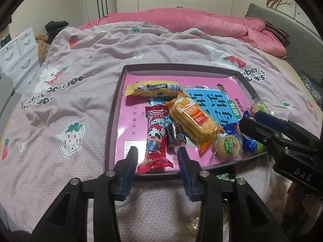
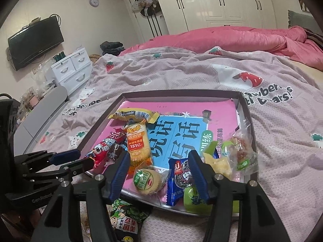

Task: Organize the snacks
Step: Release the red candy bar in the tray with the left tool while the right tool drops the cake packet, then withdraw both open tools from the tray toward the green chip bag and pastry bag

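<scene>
A shallow box tray (image 1: 113,109) (image 2: 245,109) lies on the bed and holds several snacks: a yellow Alpenliebe roll (image 1: 155,88) (image 2: 134,114), a red cow-print bar (image 1: 156,139) (image 2: 101,151), an orange rice-cracker pack (image 1: 191,119) (image 2: 138,143), a dark roll (image 1: 175,134), a round cake (image 1: 228,144) (image 2: 147,179) and a blue cookie pack (image 2: 178,181). My left gripper (image 1: 158,153) is open and empty over the tray's near edge, around the red bar's end. My right gripper (image 2: 159,159) is open and empty above the cake and the blue pack; it also shows in the left wrist view (image 1: 249,119).
A green-black snack bag (image 2: 127,217) lies on the bedspread in front of the tray. A pink duvet (image 1: 181,22) is bunched at the far side. White drawers (image 2: 72,68) and a wall TV (image 2: 36,40) stand left of the bed.
</scene>
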